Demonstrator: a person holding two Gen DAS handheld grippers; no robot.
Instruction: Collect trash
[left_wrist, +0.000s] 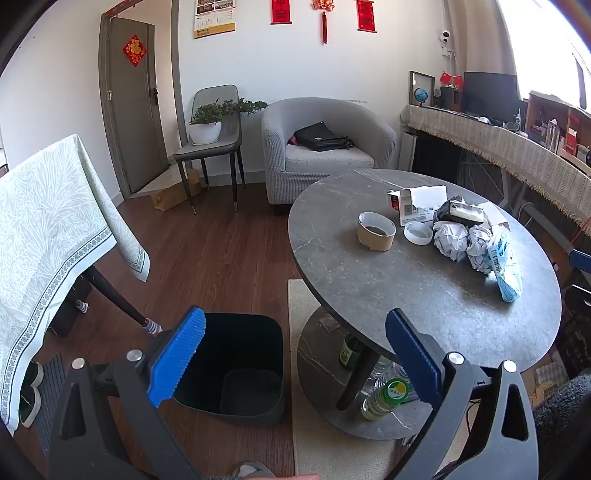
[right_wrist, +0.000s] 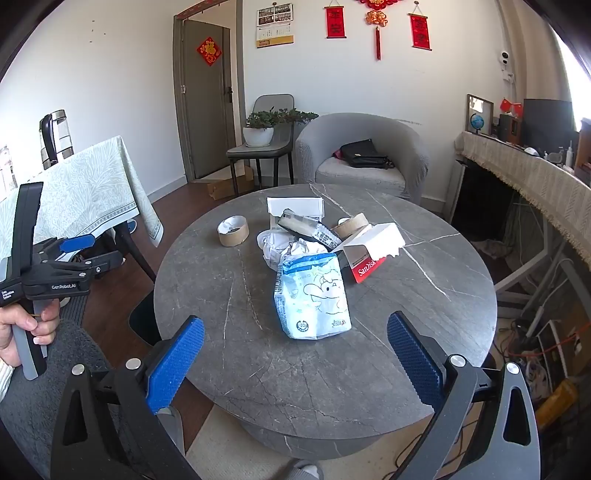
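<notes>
A pile of trash lies on the round grey table (right_wrist: 258, 369): a blue-white plastic packet (right_wrist: 314, 299), crumpled paper (right_wrist: 277, 245), a red-white SanDisk box (right_wrist: 369, 251), a white box (right_wrist: 295, 206) and tape rolls (right_wrist: 232, 230). My right gripper (right_wrist: 295, 354) is open and empty, just short of the packet. My left gripper (left_wrist: 295, 354) is open and empty, above the black trash bin (left_wrist: 236, 369) on the floor left of the table (left_wrist: 406, 295). The pile shows in the left wrist view too: crumpled paper (left_wrist: 454, 240), packet (left_wrist: 506, 266), tape roll (left_wrist: 376, 230).
A table with a green cloth (left_wrist: 44, 229) stands at the left. A grey armchair (left_wrist: 325, 147) with a black bag and a chair with a plant (left_wrist: 210, 125) stand behind. Bottles (left_wrist: 384, 398) sit on the round table's lower shelf. A cluttered counter (right_wrist: 535, 192) runs along the right.
</notes>
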